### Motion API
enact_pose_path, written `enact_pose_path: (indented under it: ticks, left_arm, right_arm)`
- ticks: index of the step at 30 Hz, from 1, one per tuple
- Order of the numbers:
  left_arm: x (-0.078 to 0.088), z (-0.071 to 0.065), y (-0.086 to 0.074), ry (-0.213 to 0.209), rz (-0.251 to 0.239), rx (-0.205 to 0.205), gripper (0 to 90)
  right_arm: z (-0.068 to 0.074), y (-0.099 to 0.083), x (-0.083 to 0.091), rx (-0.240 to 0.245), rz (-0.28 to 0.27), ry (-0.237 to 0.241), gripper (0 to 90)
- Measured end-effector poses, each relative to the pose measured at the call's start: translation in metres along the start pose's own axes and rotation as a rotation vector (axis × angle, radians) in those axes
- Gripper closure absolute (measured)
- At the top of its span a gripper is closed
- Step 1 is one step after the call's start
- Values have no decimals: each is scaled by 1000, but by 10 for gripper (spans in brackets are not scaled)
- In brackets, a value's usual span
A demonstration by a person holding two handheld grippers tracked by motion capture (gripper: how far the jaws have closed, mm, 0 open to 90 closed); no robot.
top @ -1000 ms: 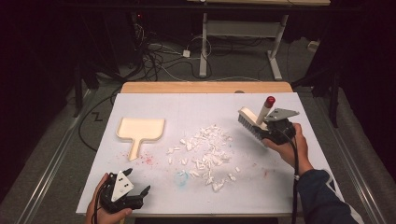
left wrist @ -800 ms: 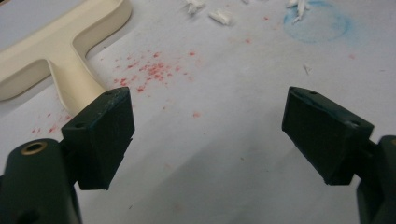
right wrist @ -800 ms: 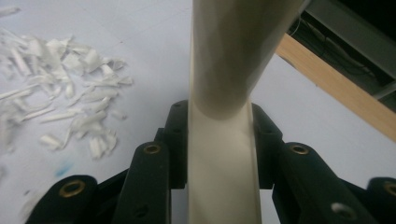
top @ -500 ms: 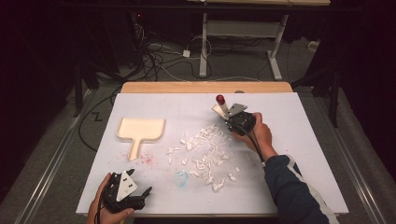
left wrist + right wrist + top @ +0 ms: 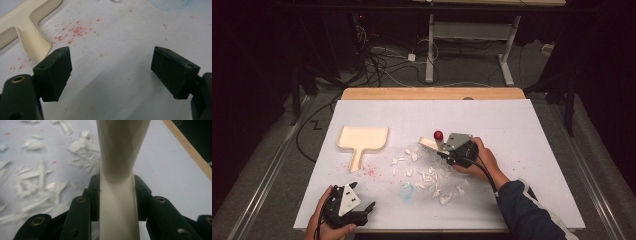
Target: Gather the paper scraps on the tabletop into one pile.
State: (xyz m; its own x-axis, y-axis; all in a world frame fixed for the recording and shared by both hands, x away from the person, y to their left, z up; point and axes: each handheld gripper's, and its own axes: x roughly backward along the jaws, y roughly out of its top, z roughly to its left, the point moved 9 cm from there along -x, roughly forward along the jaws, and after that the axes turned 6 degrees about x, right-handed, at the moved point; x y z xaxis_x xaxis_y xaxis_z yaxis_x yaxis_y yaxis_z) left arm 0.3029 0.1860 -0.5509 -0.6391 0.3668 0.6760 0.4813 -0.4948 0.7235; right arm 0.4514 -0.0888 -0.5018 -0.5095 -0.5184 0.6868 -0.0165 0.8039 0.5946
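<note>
My right gripper (image 5: 446,151) is shut on the cream handle of a small brush (image 5: 428,144) with a red end (image 5: 438,135). It holds the brush at the far edge of a scatter of white paper scraps (image 5: 427,172) in the middle of the white sheet. In the right gripper view the handle (image 5: 120,152) runs up between the jaws of my right gripper (image 5: 117,195), with scraps (image 5: 37,177) to its left. A cream dustpan (image 5: 362,139) lies to the left, handle toward me. My left gripper (image 5: 364,210) rests open near the front left edge; my left gripper (image 5: 111,72) holds nothing, and the dustpan handle (image 5: 27,22) lies beyond its left jaw.
Red specks (image 5: 369,171) dot the sheet below the dustpan, and a faint blue stain (image 5: 406,196) sits near the front scraps. The wooden table edge (image 5: 432,93) runs along the back. Cables and desk legs stand on the floor behind.
My right gripper has carried the brush leftward and down from the table's right side to the far edge of the scrap pile. The left gripper has stayed put.
</note>
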Motion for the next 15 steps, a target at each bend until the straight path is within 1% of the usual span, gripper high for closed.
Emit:
enact_pose_path:
  ticks: [1, 2, 3, 4, 5, 6, 7, 8, 9, 10, 11, 13, 15]
  left_arm:
    - [0, 0, 0, -2, -3, 2, 159]
    - [1, 0, 1, -3, -5, 2, 159]
    - [1, 0, 1, -2, -8, 0, 159]
    - [1, 0, 1, -1, -9, -3, 159]
    - [1, -1, 1, -1, -9, -4, 159]
    - [1, -1, 1, -2, -7, -6, 160]
    - [1, -1, 2, 2, -11, -19, 160]
    - [0, -2, 2, -2, -4, -8, 159]
    - [0, -1, 3, 1, -9, -22, 159]
    - [0, -2, 3, -4, -5, -10, 159]
    - [0, -2, 3, -5, -8, -7, 159]
    - [0, -2, 5, 0, -15, -22, 160]
    - [0, -2, 5, 0, -15, -23, 159]
  right_arm:
    - [5, -1, 6, 0, -4, 15, 675]
    - [10, 0, 11, 8, -20, 38, 676]
    - [13, 0, 17, 15, -36, 49, 677]
    - [17, 1, 23, 4, -49, 61, 677]
    - [20, 1, 28, 21, -56, 75, 678]
    - [22, 1, 33, 28, -59, 66, 678]
    - [23, 2, 37, 26, -62, 62, 678]
    - [23, 2, 40, 21, -67, 55, 678]
    - [22, 4, 44, 3, -75, 38, 678]
    - [19, 5, 48, -3, -85, 28, 678]
    - [17, 5, 53, -25, -92, 18, 678]
    - [10, 7, 64, -56, -115, -12, 678]
    - [3, 7, 75, -94, -125, -44, 678]
